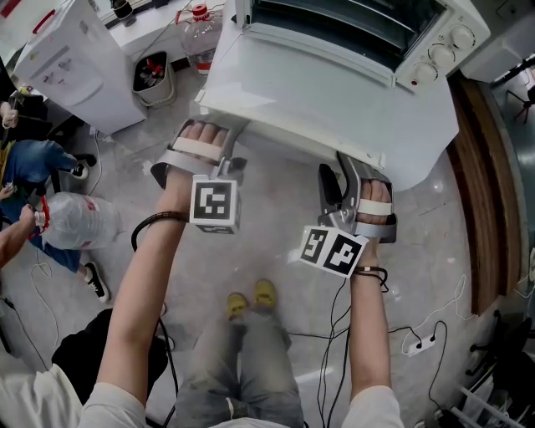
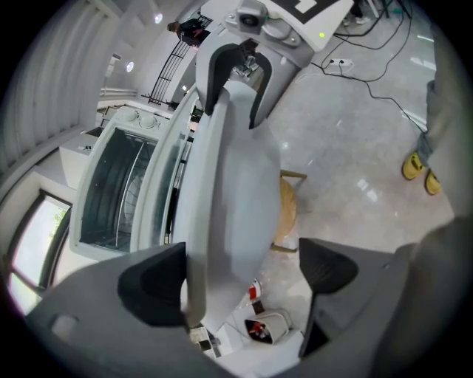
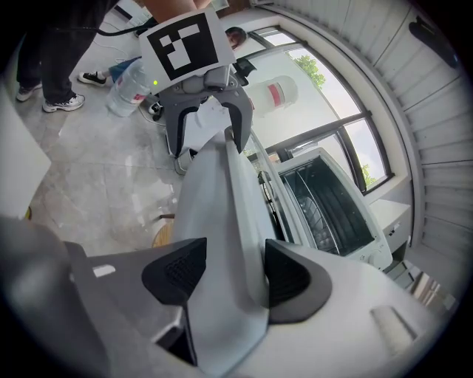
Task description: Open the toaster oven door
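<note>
Oven door (image 1: 318, 100) lies flat open; your right gripper (image 3: 225, 269) pinches its edge, left gripper (image 2: 244, 269) straddles it, jaws spread, over bare floor (image 1: 276, 242).

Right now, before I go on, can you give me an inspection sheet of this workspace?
Surface: pale, glossy floor.
Job's things: oven, its door folded down nearly flat; rack shows inside.
Clutter: big water jug on the floor at the left; bin beside a white cabinet.
Grippers: left gripper open, jaws astride the door edge, one pad clear of it; right gripper shut on the door edge.
Cables: black cables cross the floor; power strip at the right.
Surroundings: another person at the left edge; window beyond the oven.
</note>
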`<state>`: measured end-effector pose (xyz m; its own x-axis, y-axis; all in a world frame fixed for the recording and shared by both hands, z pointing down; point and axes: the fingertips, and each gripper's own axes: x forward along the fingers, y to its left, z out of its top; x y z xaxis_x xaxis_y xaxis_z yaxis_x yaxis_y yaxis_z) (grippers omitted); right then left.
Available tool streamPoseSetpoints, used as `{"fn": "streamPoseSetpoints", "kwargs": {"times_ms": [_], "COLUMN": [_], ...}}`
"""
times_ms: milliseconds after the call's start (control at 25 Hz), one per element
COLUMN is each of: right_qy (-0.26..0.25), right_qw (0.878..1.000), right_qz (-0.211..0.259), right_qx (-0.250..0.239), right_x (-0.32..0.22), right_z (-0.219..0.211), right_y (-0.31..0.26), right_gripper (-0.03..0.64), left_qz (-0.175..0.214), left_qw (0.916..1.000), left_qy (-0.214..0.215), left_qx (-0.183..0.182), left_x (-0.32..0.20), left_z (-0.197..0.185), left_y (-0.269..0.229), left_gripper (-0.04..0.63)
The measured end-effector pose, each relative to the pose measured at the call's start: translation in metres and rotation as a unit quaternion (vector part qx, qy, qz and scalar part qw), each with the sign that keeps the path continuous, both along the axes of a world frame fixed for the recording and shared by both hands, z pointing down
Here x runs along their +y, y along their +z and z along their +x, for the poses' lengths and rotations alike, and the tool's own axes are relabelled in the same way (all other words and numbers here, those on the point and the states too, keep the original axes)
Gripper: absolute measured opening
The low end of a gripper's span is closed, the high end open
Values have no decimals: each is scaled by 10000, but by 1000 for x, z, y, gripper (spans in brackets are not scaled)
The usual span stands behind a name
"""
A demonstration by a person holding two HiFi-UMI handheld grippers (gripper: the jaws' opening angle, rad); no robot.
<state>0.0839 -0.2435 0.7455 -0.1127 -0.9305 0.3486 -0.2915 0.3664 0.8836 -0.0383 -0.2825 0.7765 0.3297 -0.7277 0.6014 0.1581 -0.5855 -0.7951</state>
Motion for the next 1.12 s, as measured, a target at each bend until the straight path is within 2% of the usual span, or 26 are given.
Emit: {"fn": "streamPoseSetpoints", "kwargs": {"times_ms": [400, 680, 960, 1120], "right_qy": [83, 94, 189, 248], "right_qw": [9999, 9997, 9979, 9958], "right_qz": [-3, -66, -356, -507], "right_qx": [-130, -223, -502, -721], "right_x": [3, 17, 34, 41], "right_z": [2, -1, -2, -4], "right_y": [0, -6, -18, -35], "right_gripper": [230, 230, 229, 229], "left_qz": [29, 1, -318, -613], "left_qw": [9999, 10000, 9993, 9957], "left_qy": [42, 69, -100, -279], "left_qx": [-107, -45, 195, 634], "left_x": [3, 14, 32, 42], "left_z": [-3, -7, -16, -17], "left_y": [0, -8, -19, -36], "left_gripper": [460, 451, 451, 446]}}
